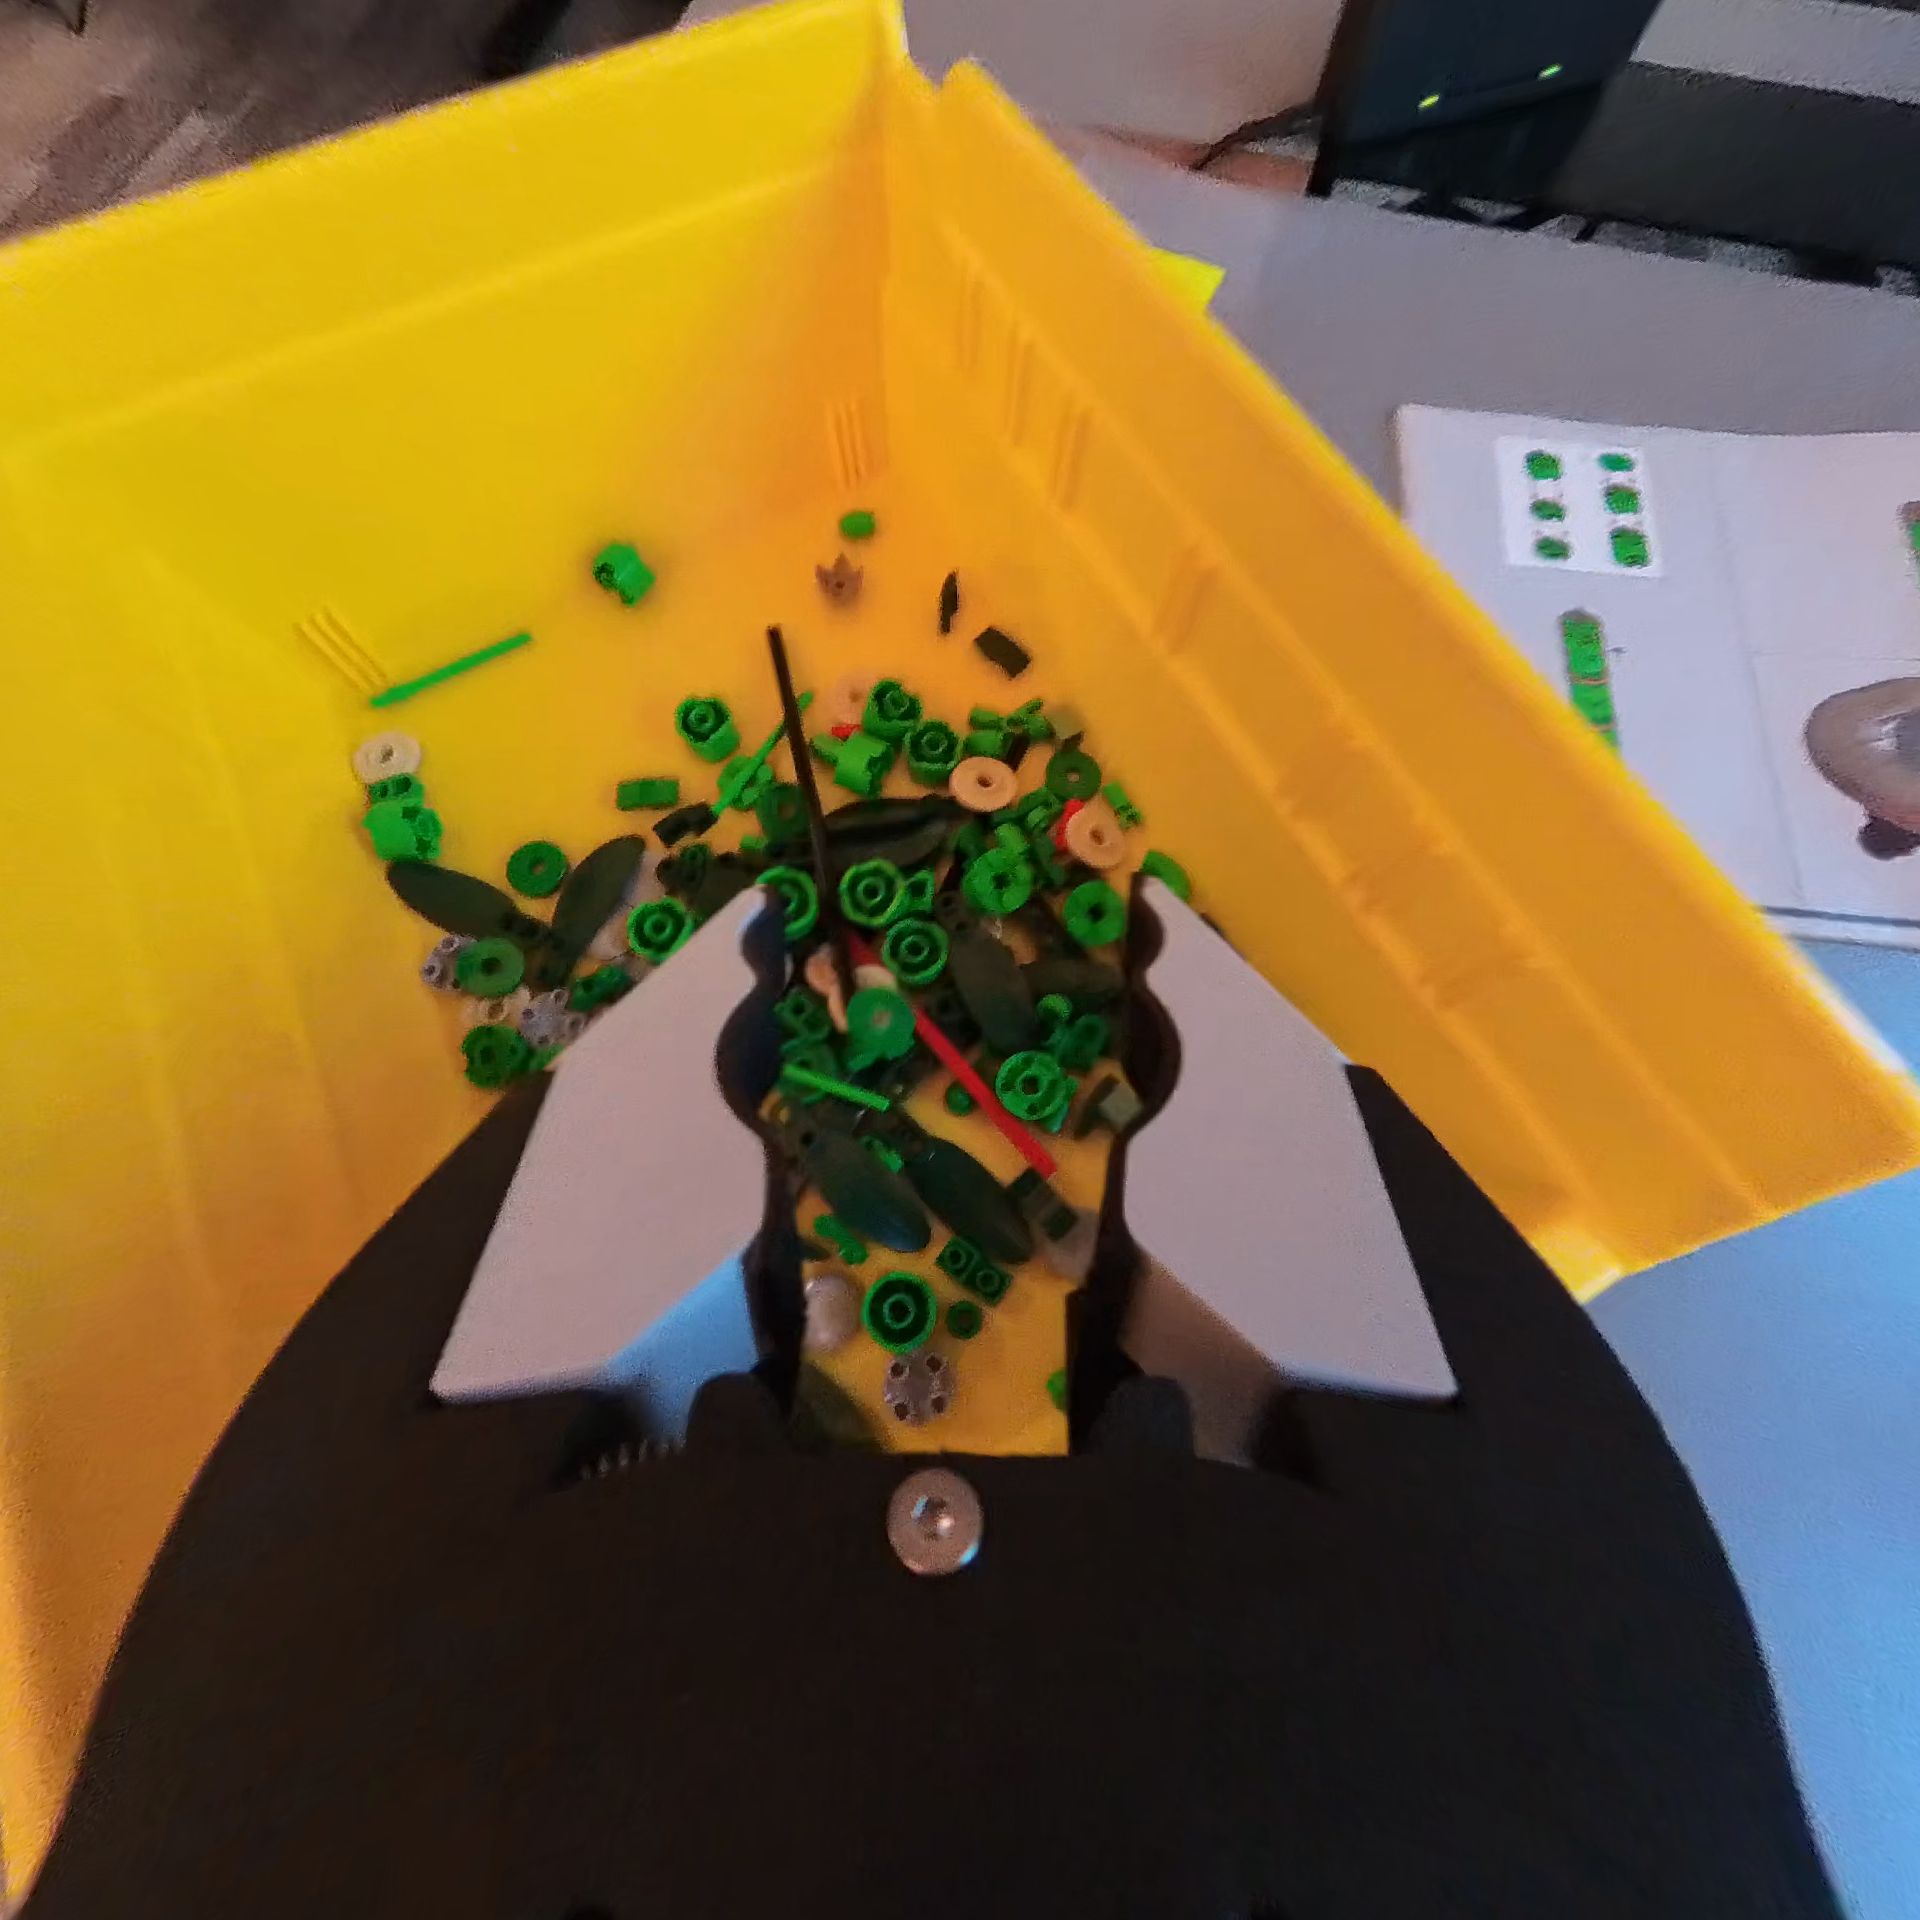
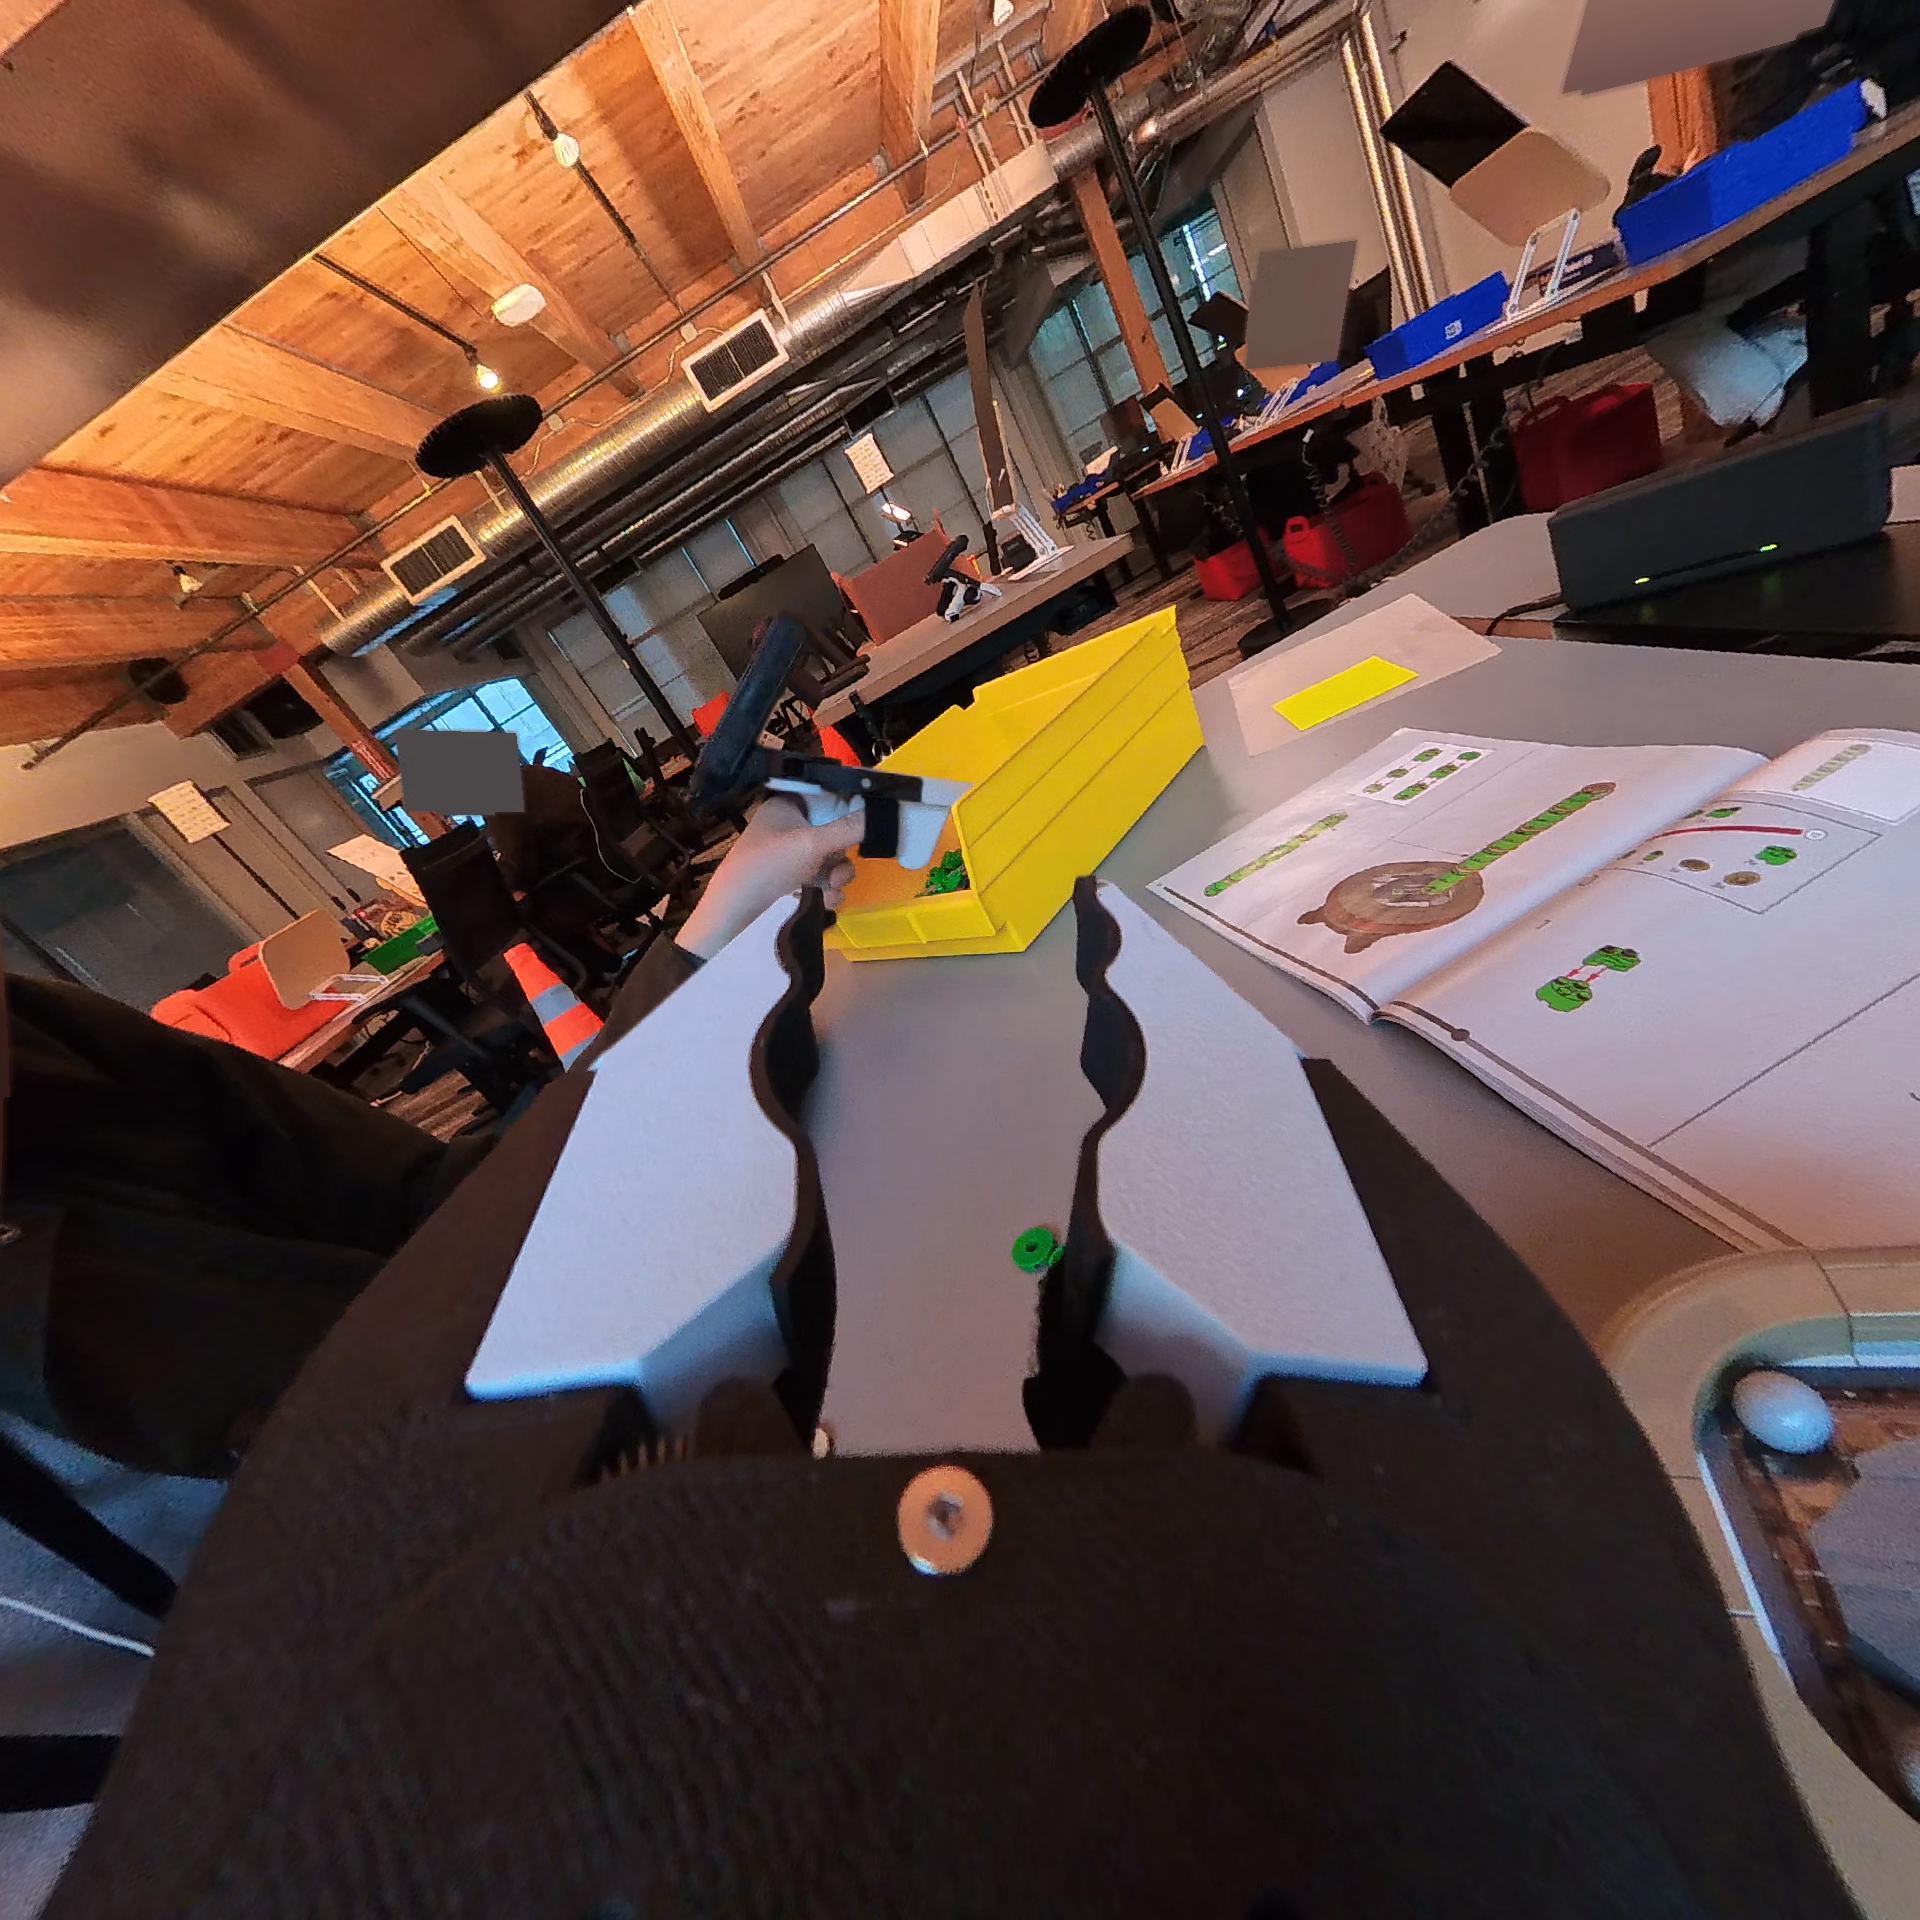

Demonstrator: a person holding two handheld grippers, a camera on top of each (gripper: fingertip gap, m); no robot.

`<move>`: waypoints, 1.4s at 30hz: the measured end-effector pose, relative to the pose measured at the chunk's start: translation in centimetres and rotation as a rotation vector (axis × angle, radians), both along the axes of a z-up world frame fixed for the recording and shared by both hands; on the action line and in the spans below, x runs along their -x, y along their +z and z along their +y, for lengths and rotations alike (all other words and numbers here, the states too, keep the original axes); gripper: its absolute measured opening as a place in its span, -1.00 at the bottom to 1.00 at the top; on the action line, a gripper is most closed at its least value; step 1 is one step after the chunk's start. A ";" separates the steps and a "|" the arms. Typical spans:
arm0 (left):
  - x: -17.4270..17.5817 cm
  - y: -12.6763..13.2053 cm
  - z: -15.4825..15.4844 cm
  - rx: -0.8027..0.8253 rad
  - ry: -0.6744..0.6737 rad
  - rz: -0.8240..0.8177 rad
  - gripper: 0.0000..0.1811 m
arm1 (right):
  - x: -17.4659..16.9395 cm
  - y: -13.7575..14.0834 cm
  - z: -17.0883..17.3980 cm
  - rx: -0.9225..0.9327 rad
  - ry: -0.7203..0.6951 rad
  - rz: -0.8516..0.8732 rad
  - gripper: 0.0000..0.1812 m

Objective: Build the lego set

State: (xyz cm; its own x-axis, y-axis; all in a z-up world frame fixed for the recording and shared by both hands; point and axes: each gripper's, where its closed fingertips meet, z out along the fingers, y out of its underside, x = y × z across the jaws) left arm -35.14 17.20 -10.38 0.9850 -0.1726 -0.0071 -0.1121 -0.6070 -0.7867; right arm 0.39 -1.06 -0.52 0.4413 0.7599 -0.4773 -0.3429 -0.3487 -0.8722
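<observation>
The left gripper (image 1: pixel 951 904) hangs over an open yellow plastic bin (image 1: pixel 520 416), its fingers spread wide and holding nothing. Below them a loose pile of small lego pieces (image 1: pixel 894 935) covers the bin floor: bright green round studs, dark green leaf shapes, a few tan rings, a thin red rod (image 1: pixel 961 1070) and a long black rod (image 1: pixel 805 769).

The right gripper (image 2: pixel 945 904) hovers above the grey desk (image 2: pixel 1507 665), fingers also wide apart and empty. One small green round lego piece (image 2: pixel 1034 1250) lies on the desk between them, close to the right finger. An open instruction booklet (image 2: pixel 1558 987) lies to the right of the bin, which sits farther back, with the left gripper dipping into it.
</observation>
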 end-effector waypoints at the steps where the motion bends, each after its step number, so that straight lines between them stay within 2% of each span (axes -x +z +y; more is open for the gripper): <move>1: -0.8 0.9 0.2 -0.044 -0.022 -0.009 -0.24 | 0.0 0.0 0.0 0.000 0.000 -0.001 -0.48; 4: -5.5 6.8 -0.8 -0.343 -0.196 -0.129 -0.36 | 0.1 -0.1 0.0 -0.001 -0.001 -0.005 -0.48; 6: -10.4 11.2 -3.9 -0.590 -0.427 -0.198 -0.37 | 0.1 -0.1 0.1 -0.002 -0.003 -0.011 -0.48; 8: -16.0 13.3 -8.9 -0.761 -0.714 -0.250 -0.62 | 0.1 -0.3 0.1 0.002 -0.003 -0.016 -0.48; 10: -21.3 12.0 -13.5 -0.722 -0.993 -0.275 -0.68 | 0.1 -0.5 0.1 0.007 0.000 -0.017 -0.48; 12: -25.5 8.5 -17.1 -0.548 -1.226 -0.267 -0.55 | 0.1 -0.5 0.2 0.006 -0.001 -0.020 -0.48; 15: -28.5 2.0 -20.1 -0.279 -1.410 -0.134 -0.51 | 0.1 -0.5 0.2 0.008 -0.001 -0.021 -0.48; 19: -29.2 -2.6 -20.7 -0.118 -1.453 -0.030 -0.65 | -0.1 -0.3 0.1 -0.001 -0.006 -0.020 -0.49; 23: -28.8 -5.1 -20.5 -0.040 -1.463 0.084 -0.65 | -0.1 0.0 0.0 -0.004 -0.004 -0.011 -0.48; 25: -28.7 -5.7 -20.5 -0.040 -1.469 0.127 -0.69 | -0.1 0.0 -0.1 -0.006 -0.002 -0.011 -0.48; 36: -28.5 -5.8 -20.3 0.019 -1.452 0.093 -0.84 | 0.0 0.1 -0.1 -0.006 0.000 -0.011 -0.48; 38: -28.3 -5.5 -20.3 -0.088 -1.489 0.193 -0.84 | 0.0 0.0 -0.1 -0.005 0.002 -0.011 -0.48; 40: -28.6 -4.3 -20.1 -0.324 -1.505 0.345 -0.85 | 0.0 0.1 -0.1 -0.007 0.001 -0.011 -0.49; 42: -28.7 -3.4 -19.9 -0.477 -1.483 0.463 -0.85 | 0.0 0.1 -0.1 -0.008 0.000 -0.013 -0.48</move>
State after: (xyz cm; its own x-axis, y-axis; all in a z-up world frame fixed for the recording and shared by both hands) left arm -6.42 -2.71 -13.83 -0.1364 -0.8120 -0.5675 -0.6122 0.5194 -0.5962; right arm 0.39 -1.19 -0.47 0.4474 0.7637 -0.4655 -0.3317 -0.3417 -0.8793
